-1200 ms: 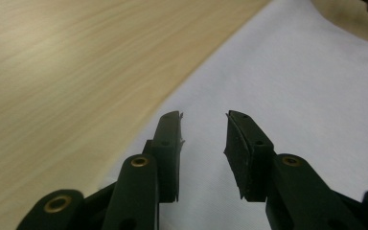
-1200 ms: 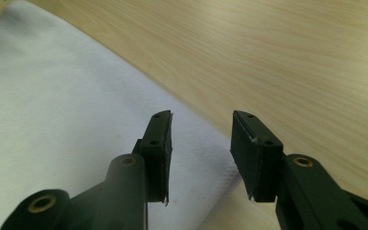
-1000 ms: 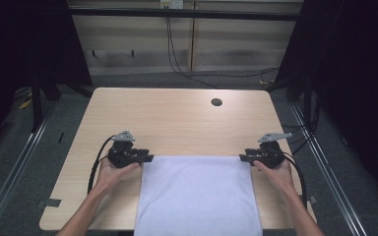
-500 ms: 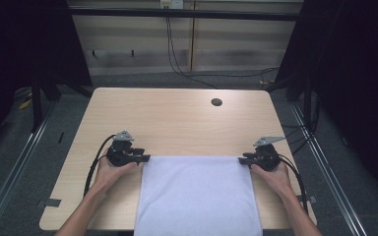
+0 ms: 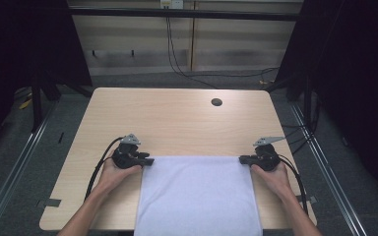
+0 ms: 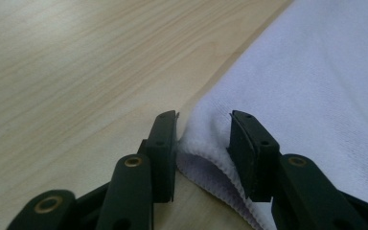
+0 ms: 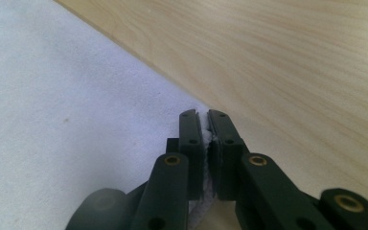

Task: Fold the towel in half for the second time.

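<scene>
A white towel (image 5: 199,196) lies flat on the near half of the wooden table (image 5: 177,118), hanging over the front edge. My left gripper (image 5: 147,161) sits at its far left corner. In the left gripper view the corner of the towel (image 6: 316,72) lies between the jaws of the left gripper (image 6: 203,117), which have just been closing but still stand apart, not squeezing it. My right gripper (image 5: 242,160) is at the far right corner. In the right gripper view the right gripper (image 7: 203,115) has just closed, pinching the edge of the towel (image 7: 52,96).
A dark round cable hole (image 5: 216,102) sits near the table's far right. Bare wood (image 7: 292,62) stretches beyond the towel to the far edge. Black cables trail from both grippers along the forearms. Dark frame posts and floor rails flank the table.
</scene>
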Tool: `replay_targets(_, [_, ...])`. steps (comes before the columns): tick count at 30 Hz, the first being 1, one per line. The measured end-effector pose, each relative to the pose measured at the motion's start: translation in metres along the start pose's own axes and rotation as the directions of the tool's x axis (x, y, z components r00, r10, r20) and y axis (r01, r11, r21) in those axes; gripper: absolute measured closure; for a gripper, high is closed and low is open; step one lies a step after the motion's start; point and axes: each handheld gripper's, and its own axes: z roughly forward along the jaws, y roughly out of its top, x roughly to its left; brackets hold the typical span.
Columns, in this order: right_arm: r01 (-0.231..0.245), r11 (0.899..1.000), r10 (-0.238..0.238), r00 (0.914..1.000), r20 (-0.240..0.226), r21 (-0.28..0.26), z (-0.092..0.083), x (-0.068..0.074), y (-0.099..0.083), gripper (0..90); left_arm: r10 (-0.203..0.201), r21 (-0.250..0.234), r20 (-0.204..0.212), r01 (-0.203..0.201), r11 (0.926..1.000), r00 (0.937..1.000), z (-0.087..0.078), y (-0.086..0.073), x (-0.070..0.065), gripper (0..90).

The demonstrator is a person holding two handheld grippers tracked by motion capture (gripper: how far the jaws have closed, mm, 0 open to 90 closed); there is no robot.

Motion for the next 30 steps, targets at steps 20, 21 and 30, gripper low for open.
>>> replay_targets(20, [-0.047,0.99,0.041,0.9981,-0.046,-0.13,-0.011,-0.014,0.031,86.8,-0.055,-0.143,0.044,0.061,0.9879,0.9975,-0.022,0.026,0.018,85.3])
replay_targets(21, [-0.042,0.99,0.036,0.9982,-0.048,-0.137,-0.01,-0.014,0.034,86.8,-0.054,-0.148,0.041,0.059,0.9872,0.9977,-0.022,0.027,0.019,85.3])
replay_targets(30, [-0.028,0.984,0.023,0.9993,-0.028,-0.174,-0.015,-0.024,0.058,86.9,-0.068,-0.171,0.016,0.07,0.9829,0.9975,-0.031,0.035,0.032,85.2])
